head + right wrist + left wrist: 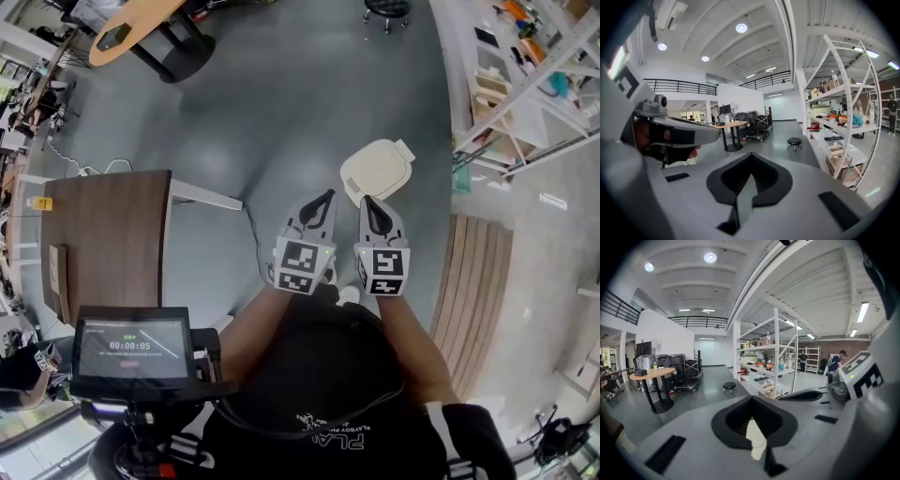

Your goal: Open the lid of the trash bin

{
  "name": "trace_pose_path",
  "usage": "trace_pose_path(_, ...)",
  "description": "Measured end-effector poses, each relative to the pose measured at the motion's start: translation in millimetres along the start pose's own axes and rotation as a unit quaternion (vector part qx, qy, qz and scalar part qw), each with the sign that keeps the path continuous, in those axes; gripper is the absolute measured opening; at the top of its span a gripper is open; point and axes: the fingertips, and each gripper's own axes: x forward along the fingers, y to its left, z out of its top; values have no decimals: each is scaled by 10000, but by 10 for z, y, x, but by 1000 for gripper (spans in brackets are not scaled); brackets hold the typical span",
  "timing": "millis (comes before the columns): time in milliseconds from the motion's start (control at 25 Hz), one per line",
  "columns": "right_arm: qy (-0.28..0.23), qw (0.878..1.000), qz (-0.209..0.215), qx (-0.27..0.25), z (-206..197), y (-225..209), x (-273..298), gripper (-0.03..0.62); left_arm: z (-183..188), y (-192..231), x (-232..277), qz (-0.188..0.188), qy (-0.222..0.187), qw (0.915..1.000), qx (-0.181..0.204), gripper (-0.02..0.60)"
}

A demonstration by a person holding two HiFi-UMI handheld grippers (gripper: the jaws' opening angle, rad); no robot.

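Note:
The trash bin [379, 171] stands on the grey floor just ahead of both grippers, and its cream lid lies flat and closed. In the head view my left gripper [326, 196] and right gripper [367, 201] are held side by side near the person's chest. Their tips point toward the bin and stop short of it. Each pair of jaws is together with nothing held. The left gripper view shows my left gripper [751, 401] aimed across the room, with a cream sliver showing through its slit. In its own view, my right gripper [750, 159] is aimed the same way.
A brown table [103, 234] stands to the left, with a white cable beside it. Wooden slats [478, 281] lie on the floor to the right, below white shelving [525, 84]. A round table [131, 23] and a stool [386, 9] are farther off. A timer screen [131, 347] sits at lower left.

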Motion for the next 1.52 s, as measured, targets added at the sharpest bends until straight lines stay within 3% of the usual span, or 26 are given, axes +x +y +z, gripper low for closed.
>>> trace_pose_path(320,103,9998,-160,70,129,-65,369,-5,-28,408,355,-138,-20,9997,-200,-2)
trace_pose_path(720,228,9984,-521,31,238,-133,847,-5,19,812,775,-493,-50,9987,-140,-2)
trace_pose_path(1000,350,9979,-550,-4,298,-239,975,-5,97,783,954,-621,-52,9980,-28,-2)
trace_pose_path(1200,244,9967,-711,323,338,-452,1024,-5,88,753,1119,-580,-89,9983,-15,-2)
trace_pose_path(1520,520,9944,-806,442,107,-504,1002,-5,-127,636,1084,-669,264,9974,-29,-2)
